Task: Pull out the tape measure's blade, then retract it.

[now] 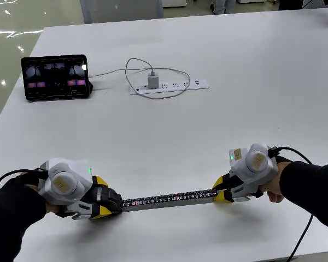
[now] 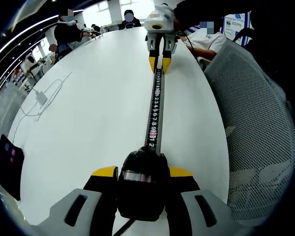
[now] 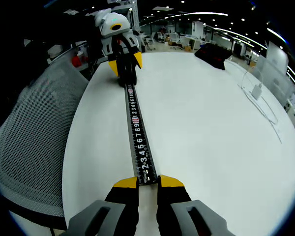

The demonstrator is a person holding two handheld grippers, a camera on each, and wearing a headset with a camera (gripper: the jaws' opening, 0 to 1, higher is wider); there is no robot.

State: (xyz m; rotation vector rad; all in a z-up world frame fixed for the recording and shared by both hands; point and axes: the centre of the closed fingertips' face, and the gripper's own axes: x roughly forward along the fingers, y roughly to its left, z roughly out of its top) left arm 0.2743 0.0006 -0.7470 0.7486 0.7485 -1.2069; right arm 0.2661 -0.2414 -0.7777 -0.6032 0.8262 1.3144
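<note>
Your left gripper [image 1: 105, 197] clamps the case [image 2: 142, 189] as an anchor, while your right gripper [image 1: 219, 190] pinches the end of the blade [image 1: 169, 199], holding it taut.

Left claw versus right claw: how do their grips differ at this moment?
The left claw clamps the black tape measure case; the right claw pinches the free end of the dark numbered blade. The left claw's jaws stand wide around the case; the right claw's are nearly together. Both are yellow-tipped and face each other along the blade.
</note>
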